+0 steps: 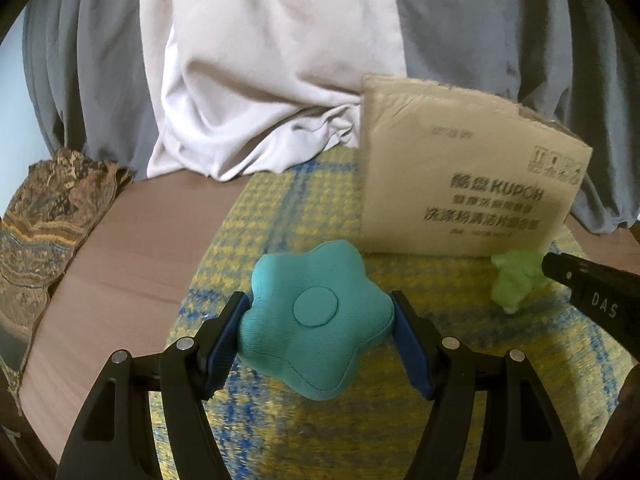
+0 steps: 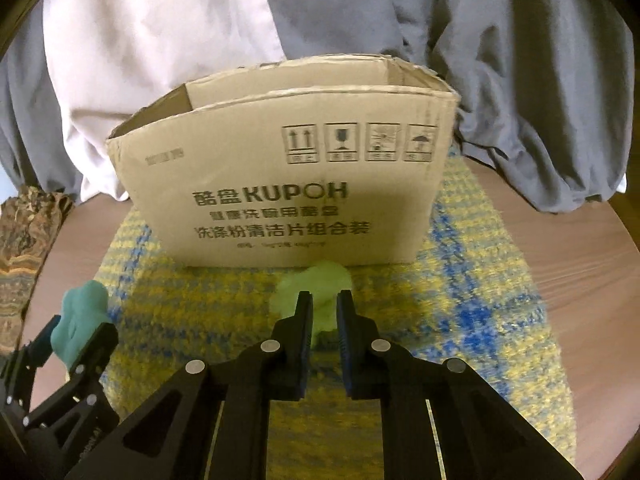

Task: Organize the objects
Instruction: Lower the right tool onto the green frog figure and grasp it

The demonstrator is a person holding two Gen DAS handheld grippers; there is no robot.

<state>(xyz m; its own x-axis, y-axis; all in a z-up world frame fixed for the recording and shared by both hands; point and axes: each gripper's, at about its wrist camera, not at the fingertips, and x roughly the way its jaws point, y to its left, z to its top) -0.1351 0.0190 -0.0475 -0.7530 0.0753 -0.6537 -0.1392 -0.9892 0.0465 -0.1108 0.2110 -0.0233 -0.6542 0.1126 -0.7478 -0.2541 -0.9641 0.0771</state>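
Left gripper (image 1: 318,330) pinched teal star cushion (image 1: 316,320), lower centre of left view. Right gripper (image 2: 323,320) jaws squeezed nearly together on light green soft toy (image 2: 316,284), centre of right view. Open cardboard box (image 2: 288,184) stood behind on yellow-blue mat (image 2: 460,300).

A home: draped curtains (image 1: 256,80), woven mat (image 1: 304,208), wooden table (image 1: 132,264).
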